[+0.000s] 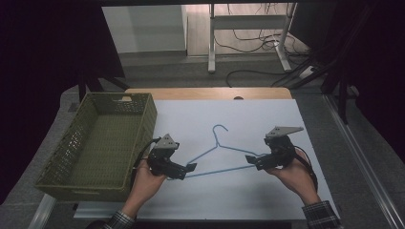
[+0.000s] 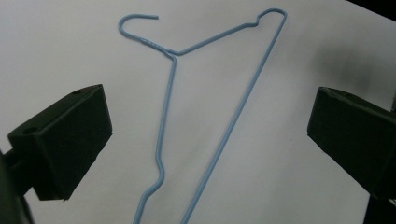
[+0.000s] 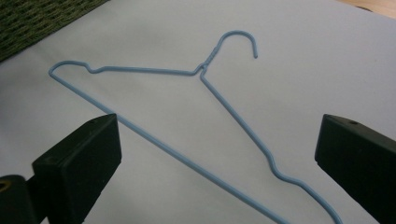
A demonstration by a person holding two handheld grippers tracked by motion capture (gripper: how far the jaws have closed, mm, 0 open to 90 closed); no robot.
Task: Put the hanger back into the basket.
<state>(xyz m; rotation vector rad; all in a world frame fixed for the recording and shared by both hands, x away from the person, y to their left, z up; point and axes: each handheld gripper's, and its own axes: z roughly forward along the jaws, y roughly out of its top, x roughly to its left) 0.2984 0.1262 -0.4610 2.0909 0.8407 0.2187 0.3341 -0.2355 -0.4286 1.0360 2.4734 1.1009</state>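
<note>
- Lying flat on the sheet (image 1: 267, 119): hanger (image 1: 224, 149), between both grippers.
- Left gripper (image 1: 187, 171), right gripper (image 1: 251, 161): jaws apart, empty.
- Thin wire, likely light, springy, slippery; best pinched at its end bends.

No legible text, label, brand, number or sign on anything in these views.
</note>
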